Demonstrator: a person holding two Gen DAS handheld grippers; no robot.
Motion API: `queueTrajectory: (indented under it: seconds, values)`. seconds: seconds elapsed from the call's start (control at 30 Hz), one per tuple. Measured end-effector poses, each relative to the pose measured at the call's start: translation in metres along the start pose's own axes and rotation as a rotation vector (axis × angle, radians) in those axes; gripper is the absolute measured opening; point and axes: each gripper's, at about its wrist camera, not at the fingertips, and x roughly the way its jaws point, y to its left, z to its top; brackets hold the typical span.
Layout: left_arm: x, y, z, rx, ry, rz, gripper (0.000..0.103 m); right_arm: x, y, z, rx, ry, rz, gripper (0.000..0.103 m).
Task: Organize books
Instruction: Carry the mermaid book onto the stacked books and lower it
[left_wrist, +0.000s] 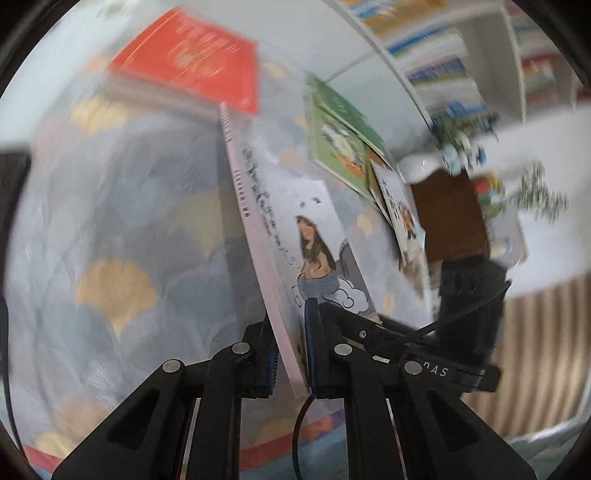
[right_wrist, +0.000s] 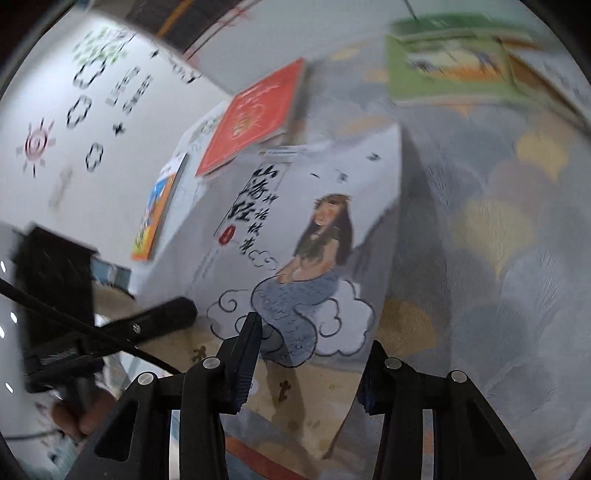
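Left tongs (left_wrist: 290, 354) clenched on the lower edge of the mermaid book (left_wrist: 291, 236), pads pressed on either side of the thin pale-pink spine edge; the book stands nearly on edge, tilted, cover facing the right tongs' side. Right tongs (right_wrist: 306, 369) straddle the bottom corner of the same book (right_wrist: 295, 258): the left pad sits against the cover near the drawn cloud, the other finger is beside the far edge, but blur leaves it unclear whether both pads press, so cannot tell if this is a true grip. The cover shows a mermaid on a cloud with black brush characters. Below it lies a bed (left_wrist: 118, 229) with a blue-grey spread bearing yellow fan shapes. A red book (left_wrist: 192, 59) rests on top of a stack, beyond the held book. From the right wrist view the red book (right_wrist: 255, 114) lies on a white one, with an orange-and-blue book (right_wrist: 155, 218) propped at that stack's side. Green picture books (left_wrist: 340, 136) lie overlapped, well apart from the red one. A bookshelf (left_wrist: 443, 55) with coloured spines stands in the background. A hand (right_wrist: 85, 410) is partly visible at the lower left of the right wrist view. Both frames motion-blurred.
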Motion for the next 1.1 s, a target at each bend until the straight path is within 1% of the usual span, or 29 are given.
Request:
queueTrajectory:
  seconds: [0.03,0.13,0.2,0.27,0.37,0.4,0.47,0.5,0.57,0.67,0.7,0.83,0.87,0.97,1.03,1.1]
  values:
    - [-0.004,-0.010,0.002,0.042,-0.007,-0.002,0.012,-0.004,0.001,-0.002,-0.015,-0.005,-0.003,0.044]
    - [-0.016,-0.020,0.008,0.081,-0.030,-0.040,0.014,-0.024,0.008,0.001,-0.049,-0.025,0.011,0.044]
    - [-0.024,-0.021,0.013,0.086,-0.052,-0.060,0.015,-0.038,0.017,0.009,-0.076,-0.054,0.023,0.044]
    - [-0.034,-0.022,0.023,0.084,-0.079,-0.078,0.016,-0.046,0.027,0.023,-0.127,-0.083,0.003,0.045]
    - [-0.042,-0.023,0.039,0.076,-0.126,-0.087,0.016,-0.040,0.047,0.047,-0.203,-0.113,-0.018,0.045]
    - [-0.047,-0.020,0.049,0.076,-0.149,-0.085,0.016,-0.035,0.052,0.055,-0.218,-0.115,-0.020,0.045]
    - [-0.048,-0.013,0.066,0.080,-0.174,-0.055,0.015,-0.016,0.062,0.081,-0.231,-0.114,-0.024,0.045]
    - [-0.048,-0.007,0.076,0.072,-0.186,-0.035,0.015,-0.008,0.063,0.088,-0.235,-0.112,-0.022,0.045]
    - [-0.046,0.009,0.093,0.051,-0.203,-0.019,0.016,0.011,0.067,0.104,-0.242,-0.097,-0.023,0.045]
    - [-0.034,0.042,0.117,-0.018,-0.214,0.004,0.015,0.046,0.067,0.129,-0.217,-0.065,-0.041,0.046]
    - [-0.027,0.054,0.126,-0.036,-0.215,0.025,0.013,0.058,0.066,0.139,-0.201,-0.055,-0.055,0.046]
    - [-0.013,0.083,0.153,-0.099,-0.228,0.057,0.013,0.092,0.063,0.174,-0.149,-0.010,-0.080,0.047]
    - [-0.012,0.089,0.161,-0.113,-0.237,0.079,0.013,0.099,0.062,0.181,-0.143,-0.004,-0.086,0.048]
    - [-0.008,0.100,0.173,-0.125,-0.232,0.133,0.013,0.119,0.059,0.199,-0.145,0.014,-0.144,0.049]
    - [-0.005,0.108,0.177,-0.137,-0.219,0.195,0.013,0.125,0.072,0.203,-0.241,-0.006,-0.237,0.050]
    - [-0.007,0.115,0.172,-0.155,-0.227,0.193,0.013,0.135,0.088,0.201,-0.363,-0.003,-0.348,0.052]
